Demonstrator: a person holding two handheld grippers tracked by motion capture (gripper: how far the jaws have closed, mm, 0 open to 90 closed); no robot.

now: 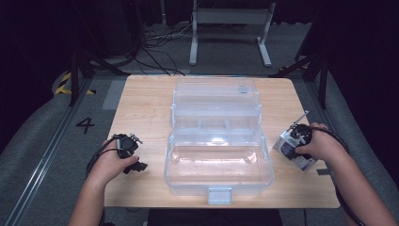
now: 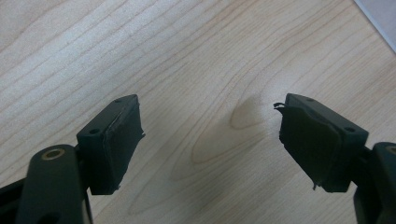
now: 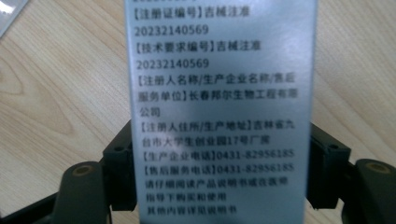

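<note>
Two hands come in from the bottom edge, and each one holds a black claw tool over a light wooden table point(image 1: 141, 99). On the left side, the left hand point(image 1: 109, 165) holds the left gripper point(image 1: 136, 165) low above the bare wood, near the left wall of the box. In the left gripper view its two black pads point(image 2: 116, 144) stand wide apart with nothing between them, just wood grain below.

In the middle of the table sits a big clear plastic box point(image 1: 219, 160) with its lid swung open toward the far side. A small tray with little walls sits in the raised part behind the deep front tub. A small clear latch sticks out at the front edge.

On the right side, the right hand point(image 1: 320, 143) holds the right gripper point(image 1: 292, 149) just beside the right wall of the box. Its jaws are clamped on a small grey-white carton with black printed writing point(image 3: 219, 107). In the right gripper view the carton stands between the two pads and reaches up past them, above the wood.
</note>
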